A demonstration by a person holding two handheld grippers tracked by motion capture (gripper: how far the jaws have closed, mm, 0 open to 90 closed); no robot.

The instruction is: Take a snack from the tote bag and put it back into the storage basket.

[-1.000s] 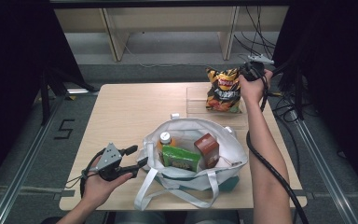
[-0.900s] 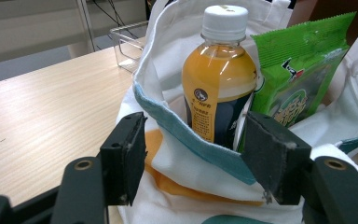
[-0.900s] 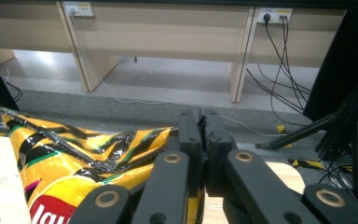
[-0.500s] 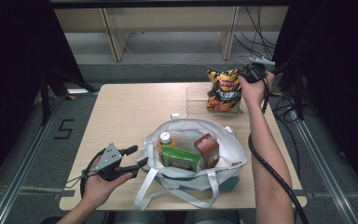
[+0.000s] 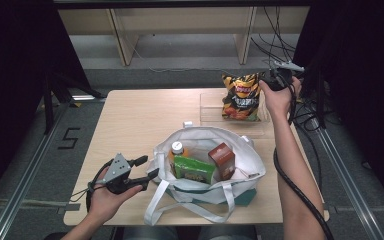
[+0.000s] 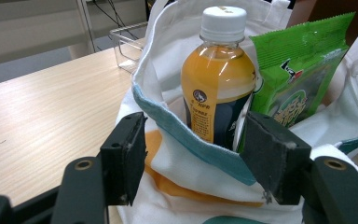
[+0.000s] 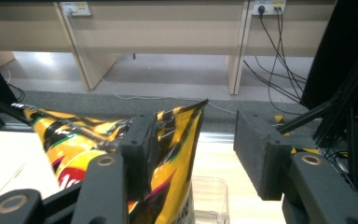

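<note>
The chip bag [image 5: 240,96] stands upright in the clear tray [image 5: 210,116] at the table's far right. Right gripper [image 7: 193,151]: jaws just opened, bag's top corner between them, unpinched. Left gripper [image 6: 193,158]: jaws apart, astride the tote bag [image 5: 240,172] rim.

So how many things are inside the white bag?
3: an orange drink bottle at the left of the white bag, a green packet in the middle, a brown carton at the right. More may be hidden underneath.
</note>
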